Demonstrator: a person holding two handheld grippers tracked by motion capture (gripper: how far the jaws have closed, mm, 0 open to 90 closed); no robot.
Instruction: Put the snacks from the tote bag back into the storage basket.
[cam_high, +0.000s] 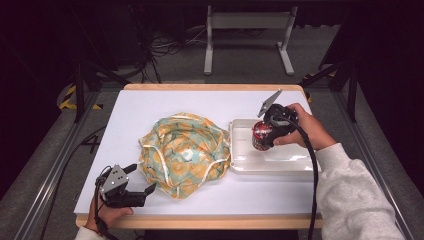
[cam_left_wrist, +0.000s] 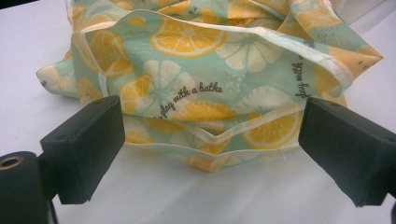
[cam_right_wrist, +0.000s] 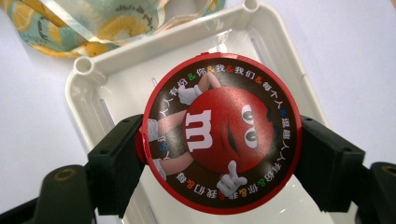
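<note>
A round red candy tin (cam_right_wrist: 219, 133) with a cartoon figure on its lid is clamped between the jaws of my right gripper (cam_right_wrist: 219, 158), which is shut on it. In the high view the tin (cam_high: 261, 135) hangs over the left part of a white plastic tray (cam_high: 285, 162). A crumpled cloth bag (cam_high: 184, 152) printed with lemon slices lies in the middle of the white table. My left gripper (cam_high: 141, 179) rests open near the table's front left, its jaws pointing at the bag's near edge (cam_left_wrist: 205, 140) with nothing between them.
The white tray (cam_right_wrist: 88, 79) sits right of the bag, touching its edge. The white tabletop (cam_high: 150, 107) has a wooden rim. Behind the table stand a grey metal frame (cam_high: 247, 30) and loose cables on the floor.
</note>
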